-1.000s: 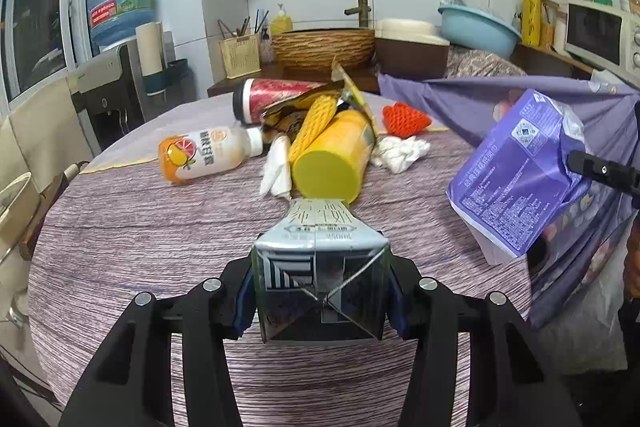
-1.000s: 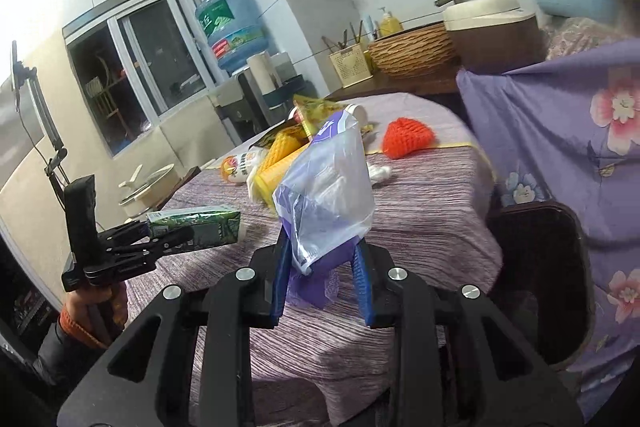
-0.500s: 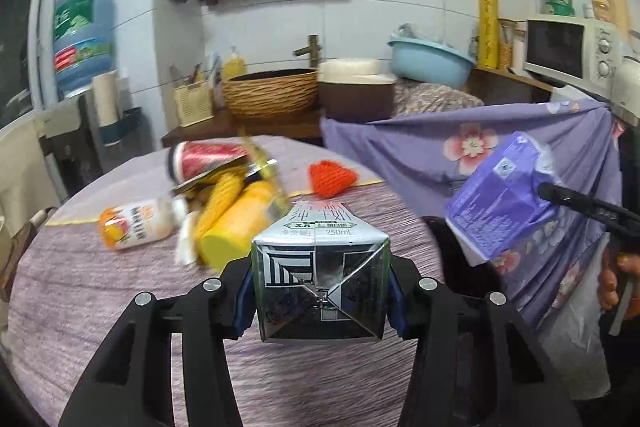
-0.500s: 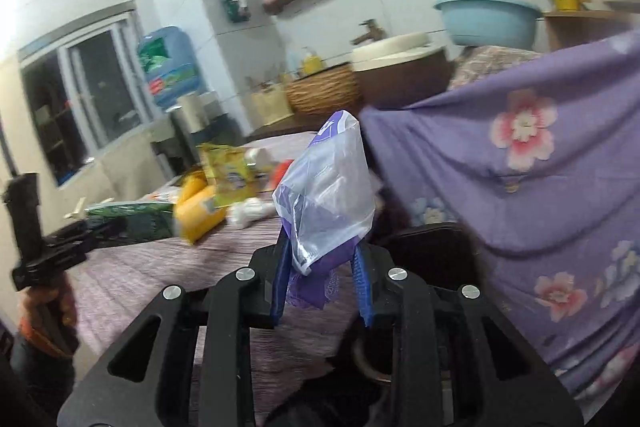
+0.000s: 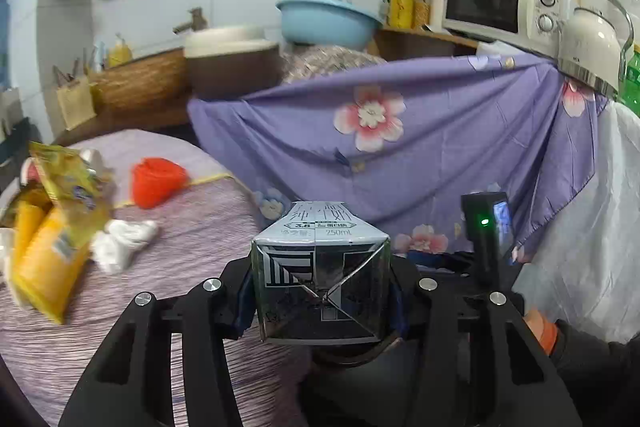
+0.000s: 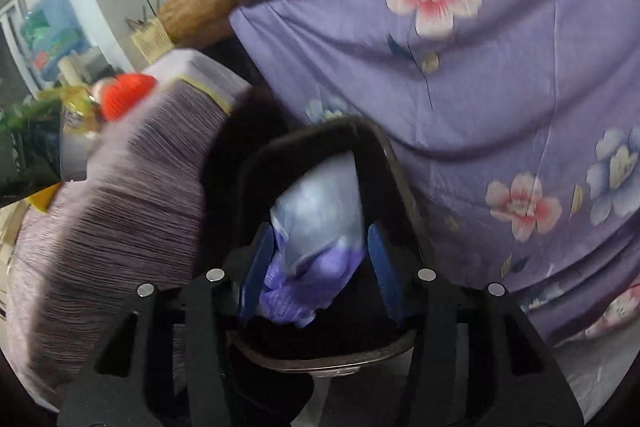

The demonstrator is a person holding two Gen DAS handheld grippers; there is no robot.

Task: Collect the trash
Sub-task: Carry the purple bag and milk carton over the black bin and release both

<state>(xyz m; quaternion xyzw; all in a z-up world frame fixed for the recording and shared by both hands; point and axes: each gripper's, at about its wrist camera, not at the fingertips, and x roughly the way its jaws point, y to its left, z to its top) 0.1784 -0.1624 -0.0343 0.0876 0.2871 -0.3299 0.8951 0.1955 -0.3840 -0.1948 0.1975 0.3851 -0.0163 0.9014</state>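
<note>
My left gripper (image 5: 320,303) is shut on a grey 250 mL milk carton (image 5: 320,267), held just past the right edge of the round table (image 5: 180,267). My right gripper (image 6: 320,267) points down into a black bin (image 6: 400,187) beside the table. Its jaws are opening, and a crumpled purple and clear plastic bag (image 6: 320,211) sits loose between the blue pads (image 6: 256,267) over the bin's mouth. On the table lie a yellow packet (image 5: 44,267), a snack wrapper (image 5: 68,179), a white tissue (image 5: 124,243) and a red mesh (image 5: 156,181).
A purple floral cloth (image 5: 440,147) hangs right behind the bin. Above it stand a microwave (image 5: 500,3), a white kettle (image 5: 588,47) and a blue basin (image 5: 324,21). A person's hand (image 5: 540,331) shows at the lower right of the left wrist view.
Both views have swung right, from the table toward the floral cloth. The right gripper has dropped over the bin and its pads have spread off the purple bag. The left gripper keeps the carton.
</note>
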